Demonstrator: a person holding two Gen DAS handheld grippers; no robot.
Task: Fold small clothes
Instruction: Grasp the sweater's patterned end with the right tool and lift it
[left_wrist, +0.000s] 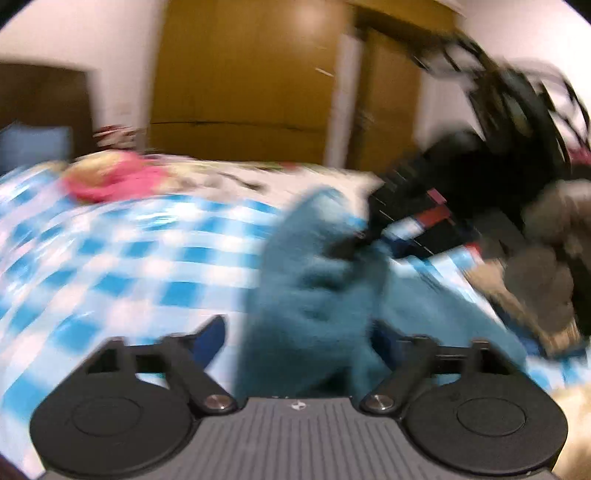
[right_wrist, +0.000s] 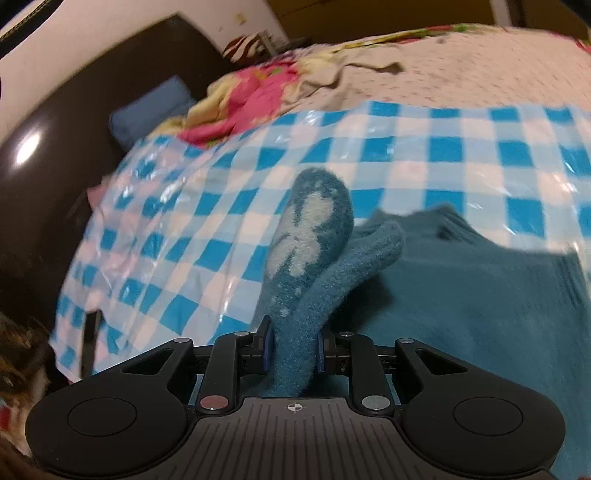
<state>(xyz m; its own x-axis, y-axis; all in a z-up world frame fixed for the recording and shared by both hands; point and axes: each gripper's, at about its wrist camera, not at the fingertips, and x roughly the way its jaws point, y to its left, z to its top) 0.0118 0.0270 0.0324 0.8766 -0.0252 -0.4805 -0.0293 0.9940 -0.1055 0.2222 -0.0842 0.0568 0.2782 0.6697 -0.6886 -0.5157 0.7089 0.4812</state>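
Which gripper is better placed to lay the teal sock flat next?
Right, probably. The right gripper is already shut on the teal sock. The left gripper has teal cloth between wide jaws, but no pads visibly press it.

The teal garment (right_wrist: 480, 295) in front of me is soft, fuzzy knit, matt all over; its sleeve (right_wrist: 314, 258) shows a paler worn-looking patch in the nap. The blue-and-white checked sheet (right_wrist: 406, 155) under it is thin glossy plastic, crinkled and catching the light. My right gripper (right_wrist: 293, 349) is matt black plastic with ribbed grey top and small shiny metal pins. The wardrobe (left_wrist: 251, 74) looks like smooth brown wood.
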